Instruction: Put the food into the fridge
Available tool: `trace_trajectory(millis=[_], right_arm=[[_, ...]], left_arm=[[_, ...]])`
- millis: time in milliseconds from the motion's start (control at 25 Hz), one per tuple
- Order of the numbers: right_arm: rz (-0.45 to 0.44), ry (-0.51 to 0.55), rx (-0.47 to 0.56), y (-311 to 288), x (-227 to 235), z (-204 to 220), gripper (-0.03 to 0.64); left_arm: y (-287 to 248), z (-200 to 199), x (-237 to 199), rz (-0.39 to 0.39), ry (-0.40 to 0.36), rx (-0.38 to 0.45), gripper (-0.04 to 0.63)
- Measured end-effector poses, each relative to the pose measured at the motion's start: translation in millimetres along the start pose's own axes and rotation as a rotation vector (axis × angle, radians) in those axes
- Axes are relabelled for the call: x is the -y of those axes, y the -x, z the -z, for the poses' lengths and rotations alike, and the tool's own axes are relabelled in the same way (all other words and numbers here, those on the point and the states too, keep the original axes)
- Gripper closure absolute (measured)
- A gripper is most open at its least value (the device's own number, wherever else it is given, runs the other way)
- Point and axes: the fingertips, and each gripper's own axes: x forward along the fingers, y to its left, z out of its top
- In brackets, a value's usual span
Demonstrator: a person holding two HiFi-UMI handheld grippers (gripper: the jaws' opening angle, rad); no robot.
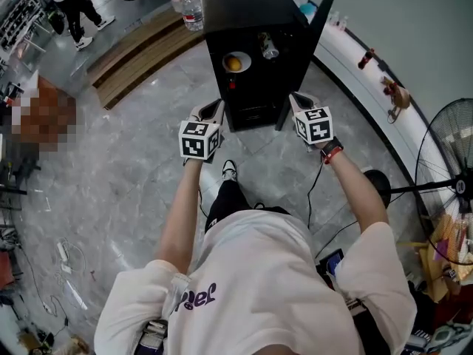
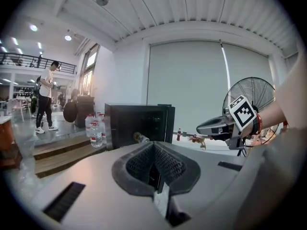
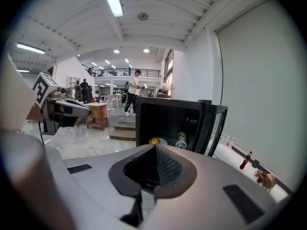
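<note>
One open black fridge point(image 1: 255, 21) stands on the grey marble floor point(image 1: 133, 168), holding one orange point(image 1: 233, 63) and one can point(image 1: 268, 46). Both the left claw point(image 1: 214, 109) and the right claw point(image 1: 299, 100) are closed and empty.

I wear a white T-shirt point(image 1: 259, 287) with purple lettering point(image 1: 198, 296), black trousers point(image 1: 225, 202), a red wristband point(image 1: 332, 152); my left gripper point(image 1: 213, 109) and right gripper point(image 1: 299, 99) bear square markers

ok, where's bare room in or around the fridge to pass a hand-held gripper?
Inside the fridge, the dark space above the plate with the orange and the can looks bare. Shelf level is crowded: plate and can sit side by side. The floor in front is open.
</note>
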Motion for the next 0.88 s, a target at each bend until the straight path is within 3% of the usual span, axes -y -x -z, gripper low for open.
trace_trajectory(millis=[480,880], right_arm=[[0.032,-0.099,0.138,13,-13,-26,0.603],[0.072,-0.187,0.223,22,-15,-40,0.601]], left_arm=[[18,-7,-17,-0.1,0.027,0.086,0.577],[29,-28,-24,-0.161,0.0,0.157,0.577]])
